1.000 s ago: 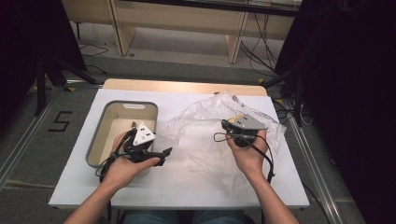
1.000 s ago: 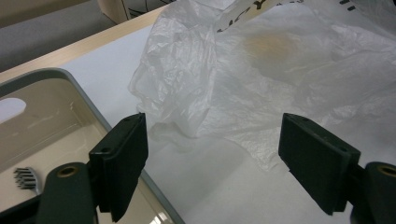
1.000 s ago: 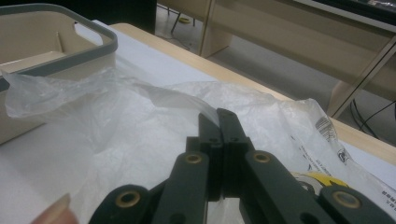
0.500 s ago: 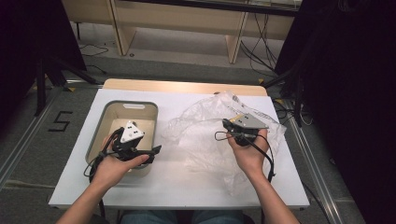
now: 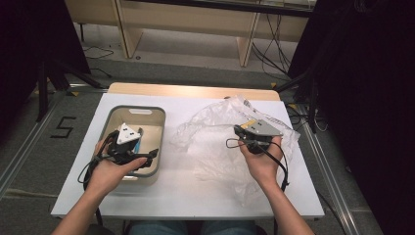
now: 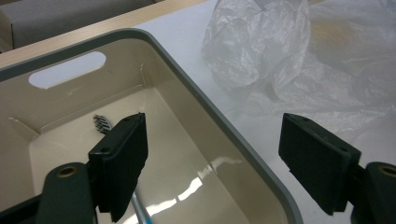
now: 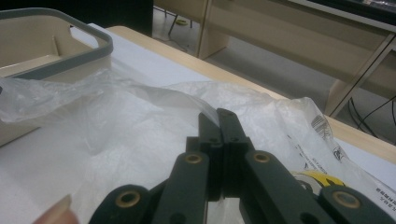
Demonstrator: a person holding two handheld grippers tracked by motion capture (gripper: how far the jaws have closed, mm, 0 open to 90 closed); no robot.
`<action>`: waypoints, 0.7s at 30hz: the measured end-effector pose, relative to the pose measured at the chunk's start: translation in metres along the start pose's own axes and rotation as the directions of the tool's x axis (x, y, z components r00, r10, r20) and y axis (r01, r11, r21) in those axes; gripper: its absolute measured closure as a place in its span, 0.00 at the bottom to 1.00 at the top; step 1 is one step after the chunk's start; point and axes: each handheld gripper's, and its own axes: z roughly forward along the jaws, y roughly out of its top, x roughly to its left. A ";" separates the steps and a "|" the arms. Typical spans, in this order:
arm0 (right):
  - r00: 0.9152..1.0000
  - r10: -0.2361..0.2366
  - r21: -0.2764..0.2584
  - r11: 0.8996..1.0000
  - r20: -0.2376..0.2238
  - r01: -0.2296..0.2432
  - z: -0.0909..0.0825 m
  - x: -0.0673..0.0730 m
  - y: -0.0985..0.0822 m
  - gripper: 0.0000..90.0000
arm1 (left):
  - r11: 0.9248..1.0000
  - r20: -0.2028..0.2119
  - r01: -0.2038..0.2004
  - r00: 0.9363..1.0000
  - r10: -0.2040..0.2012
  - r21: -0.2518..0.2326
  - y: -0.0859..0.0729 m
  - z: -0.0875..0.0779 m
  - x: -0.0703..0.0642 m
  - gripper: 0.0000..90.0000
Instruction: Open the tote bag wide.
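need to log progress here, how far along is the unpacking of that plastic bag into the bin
Done: a toothbrush-like item already lies inside the bin.
In hand: the right gripper is shut on the plastic bag; the left gripper is open over the bin's rim.
Left: what remains in the bag can't be told.

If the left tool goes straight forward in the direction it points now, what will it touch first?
Probably the grey rim of the bin, which runs between the open jaws of the left tool. Behind the rim lies the clear plastic bag. Depth is unclear, so the tool might pass just above the rim.
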 end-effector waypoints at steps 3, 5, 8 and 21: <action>1.000 -0.001 -0.002 1.000 -0.002 0.001 0.000 0.000 0.000 1.00 | 1.000 -0.007 0.005 1.000 -0.005 0.002 -0.001 0.000 0.003 0.26; 1.000 -0.001 -0.003 1.000 -0.003 0.001 0.000 0.001 0.000 1.00 | 1.000 -0.006 0.016 1.000 -0.016 0.000 -0.001 0.000 0.005 0.26; 1.000 0.003 -0.002 1.000 -0.002 -0.003 0.000 0.000 0.000 1.00 | 1.000 -0.008 0.030 1.000 -0.030 -0.005 -0.001 0.000 0.008 0.27; 1.000 0.003 0.001 1.000 -0.003 -0.003 0.000 0.000 0.000 1.00 | 0.998 -0.040 0.062 0.997 -0.061 0.008 -0.003 0.000 0.020 0.27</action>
